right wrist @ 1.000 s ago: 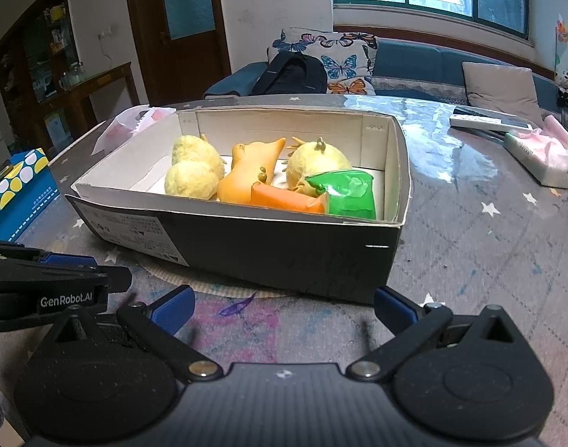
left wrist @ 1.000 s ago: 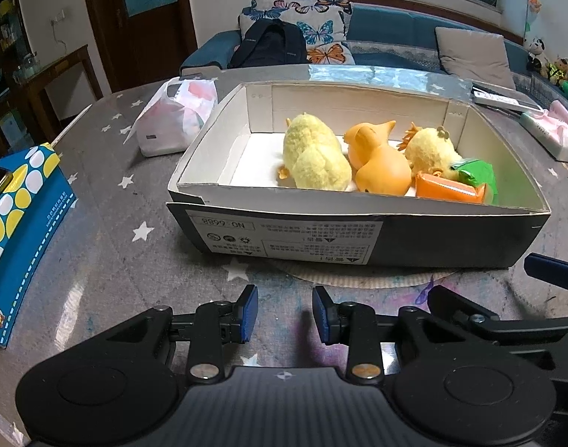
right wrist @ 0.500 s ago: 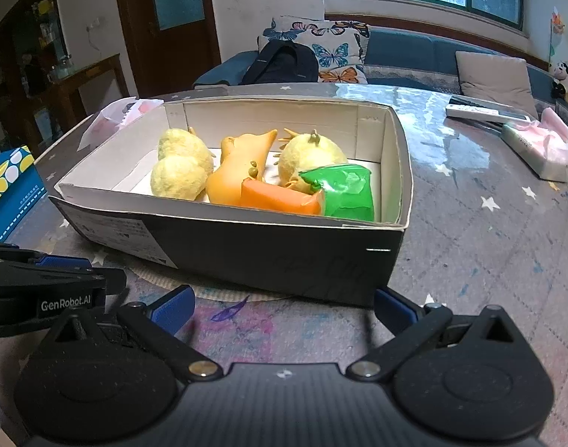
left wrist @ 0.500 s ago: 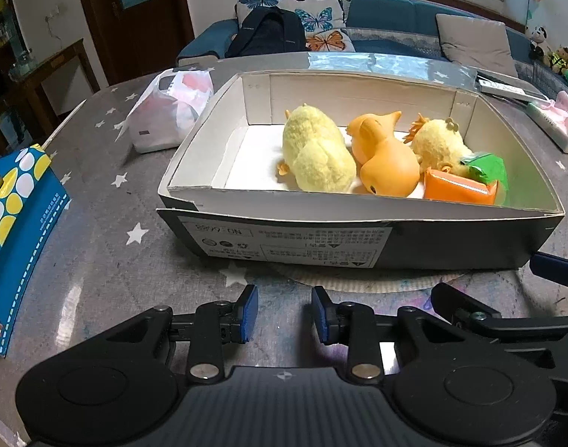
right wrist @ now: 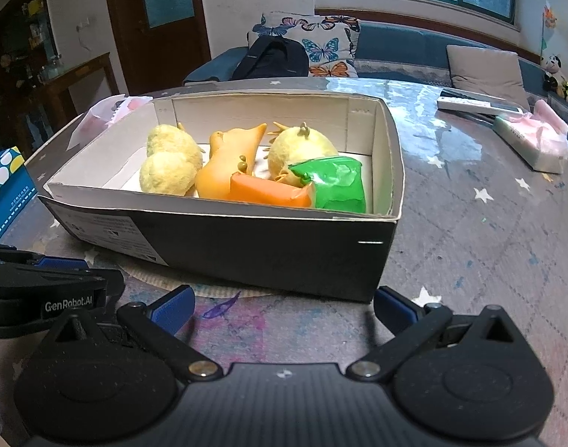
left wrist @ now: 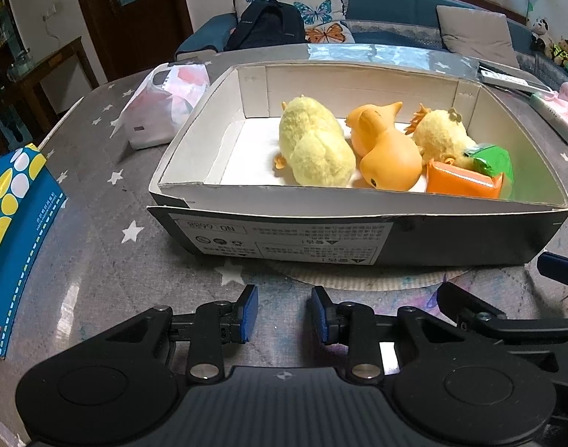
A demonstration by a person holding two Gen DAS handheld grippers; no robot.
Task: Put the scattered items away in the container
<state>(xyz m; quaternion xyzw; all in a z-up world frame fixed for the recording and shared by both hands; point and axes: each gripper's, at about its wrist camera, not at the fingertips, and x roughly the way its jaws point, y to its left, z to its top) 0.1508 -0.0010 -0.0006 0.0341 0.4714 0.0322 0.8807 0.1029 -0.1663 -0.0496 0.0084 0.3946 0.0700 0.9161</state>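
Observation:
A dark cardboard box (left wrist: 358, 193) (right wrist: 217, 249) stands on the star-patterned table. In it lie a yellow plush chick (left wrist: 313, 149) (right wrist: 168, 164), an orange rubber duck (left wrist: 384, 149) (right wrist: 224, 164), a second yellow plush (left wrist: 440, 134) (right wrist: 299, 145), an orange packet (left wrist: 459, 182) (right wrist: 269, 190) and a green packet (left wrist: 488, 160) (right wrist: 332, 182). My left gripper (left wrist: 284, 309) hovers before the box's near wall, its jaws a narrow gap apart with nothing between them. My right gripper (right wrist: 284, 307) hangs at the box's near right corner, wide open and holding nothing.
A blue dotted tissue box (left wrist: 12, 231) lies at the left edge. A white plastic bag (left wrist: 165, 104) sits behind the box's left end. A remote (right wrist: 477, 106) and a pink-white pack (right wrist: 533, 141) lie at the far right. A round mat (left wrist: 358, 279) shows under the box.
The left gripper's jaws have drawn slightly closer together. Both hands and the toys in the box have kept their places.

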